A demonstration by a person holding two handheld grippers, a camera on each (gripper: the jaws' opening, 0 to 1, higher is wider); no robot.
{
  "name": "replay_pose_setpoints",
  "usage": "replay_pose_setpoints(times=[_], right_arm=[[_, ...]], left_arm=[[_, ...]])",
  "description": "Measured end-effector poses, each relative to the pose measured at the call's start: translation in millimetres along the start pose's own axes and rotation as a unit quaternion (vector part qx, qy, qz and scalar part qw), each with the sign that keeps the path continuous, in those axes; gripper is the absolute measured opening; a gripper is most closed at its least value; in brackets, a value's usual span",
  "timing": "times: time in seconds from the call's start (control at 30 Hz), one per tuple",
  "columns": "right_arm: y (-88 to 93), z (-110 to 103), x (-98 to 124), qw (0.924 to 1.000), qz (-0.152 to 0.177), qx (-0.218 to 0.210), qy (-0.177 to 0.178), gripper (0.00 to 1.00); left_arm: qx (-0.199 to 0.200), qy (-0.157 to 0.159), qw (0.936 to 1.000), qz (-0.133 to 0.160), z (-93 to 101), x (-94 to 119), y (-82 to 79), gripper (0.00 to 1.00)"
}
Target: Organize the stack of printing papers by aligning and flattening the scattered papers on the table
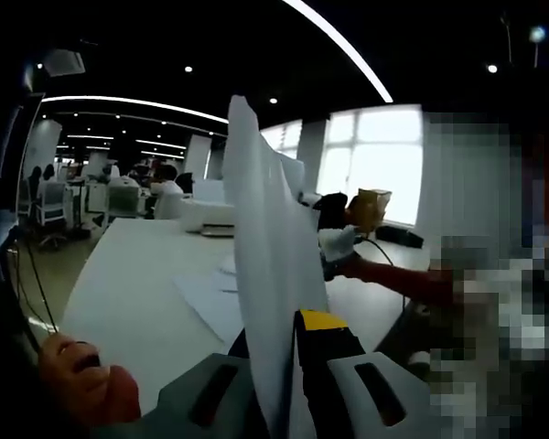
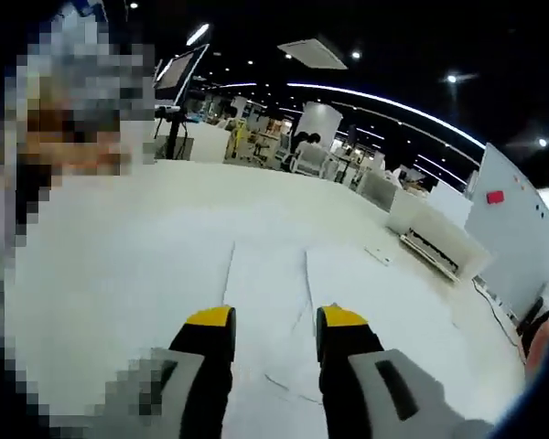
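Left gripper (image 1: 288, 402): jaws clamped on an upright paper sheet (image 1: 270, 274), lifted for squaring. Right gripper (image 2: 274, 334): mine, jaws apart over loose sheets (image 2: 274, 274) at twelve o'clock on the table (image 2: 119, 274).

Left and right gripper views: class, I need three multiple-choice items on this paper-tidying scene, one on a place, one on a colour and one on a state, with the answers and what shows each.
1. Where do the loose sheets lie?
A. on the white table
B. in the printer
C. on a chair

2. What colour are the right gripper's fingertips?
A. red
B. yellow
C. green

3. How is the sheet in the left gripper held?
A. flat on the table
B. rolled into a tube
C. upright, clamped between the fingers

Answers:
1. A, they rest side by side on the table ahead of the right gripper.
2. B, both tips are yellow.
3. C, it rises edge-on from the closed fingers.
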State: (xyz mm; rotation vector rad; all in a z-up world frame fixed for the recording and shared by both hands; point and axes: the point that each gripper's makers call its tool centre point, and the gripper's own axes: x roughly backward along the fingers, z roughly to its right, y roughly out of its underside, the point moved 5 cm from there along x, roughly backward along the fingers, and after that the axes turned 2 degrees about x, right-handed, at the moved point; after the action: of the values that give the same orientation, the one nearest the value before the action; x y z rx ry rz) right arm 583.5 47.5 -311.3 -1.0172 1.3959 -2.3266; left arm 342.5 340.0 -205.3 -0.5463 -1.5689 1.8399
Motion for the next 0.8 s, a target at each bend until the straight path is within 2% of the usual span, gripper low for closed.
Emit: replay_pose_setpoints(times=[0.1, 0.2, 0.3, 0.33, 0.37, 0.4, 0.43, 0.5, 0.6, 0.67, 0.7, 0.77, 0.8], right_arm=[[-0.4, 13, -20, 0.9999, 0.003, -0.005, 0.016, 0.32], [-7.5, 28, -43, 0.9974, 0.027, -0.058, 0.033, 0.41], [-16.0, 41, -68, 0.9886, 0.076, -0.124, 0.040, 0.71], [-15.6, 43, -76, 0.9868, 0.083, -0.136, 0.029, 0.80], [-10.5, 47, -82, 0.9873, 0.070, -0.139, 0.032, 0.82], [-1.9, 53, -87, 0.9897, 0.043, -0.130, 0.042, 0.82], [0.9, 57, -91, 0.9901, 0.040, -0.126, 0.047, 0.82], [4.7, 67, -96, 0.9874, 0.047, -0.142, 0.051, 0.80], [15.2, 81, -105, 0.9841, 0.035, -0.166, 0.054, 0.82], [19.6, 80, -113, 0.9800, 0.037, -0.193, 0.030, 0.83], [20.5, 79, -114, 0.9773, 0.043, -0.205, 0.030, 0.84], [21.9, 83, -121, 0.9819, 0.062, -0.176, 0.034, 0.82], [22.8, 84, -123, 0.9861, 0.063, -0.151, 0.032, 0.78]], left_arm=[[0.001, 0.001, 1.0000, 0.000, 0.0, -2, -0.3, 0.06], [0.000, 0.002, 1.0000, -0.002, 0.4, -5, -1.0, 0.06], [-0.001, 0.003, 1.0000, -0.002, 0.1, -5, -4.1, 0.06], [-0.001, 0.002, 1.0000, -0.002, -0.3, -5, -5.3, 0.06], [-0.002, 0.002, 1.0000, -0.005, -0.9, -4, -5.9, 0.06], [-0.003, 0.000, 1.0000, -0.009, -2.3, -4, -6.3, 0.06], [-0.004, -0.001, 0.9999, -0.011, -3.1, -3, -6.3, 0.06], [-0.007, -0.003, 0.9998, -0.018, -5.6, -3, -5.8, 0.06], [-0.006, -0.005, 0.9997, -0.022, -9.9, -2, -5.6, 0.06], [-0.004, -0.006, 0.9997, -0.024, -12.2, -2, -4.2, 0.06], [-0.002, -0.007, 0.9997, -0.025, -13.7, -2, -3.7, 0.06], [0.001, -0.010, 0.9996, -0.028, -17.7, -2, -4.0, 0.06], [0.001, -0.013, 0.9995, -0.029, -19.2, -2, -4.0, 0.06]])
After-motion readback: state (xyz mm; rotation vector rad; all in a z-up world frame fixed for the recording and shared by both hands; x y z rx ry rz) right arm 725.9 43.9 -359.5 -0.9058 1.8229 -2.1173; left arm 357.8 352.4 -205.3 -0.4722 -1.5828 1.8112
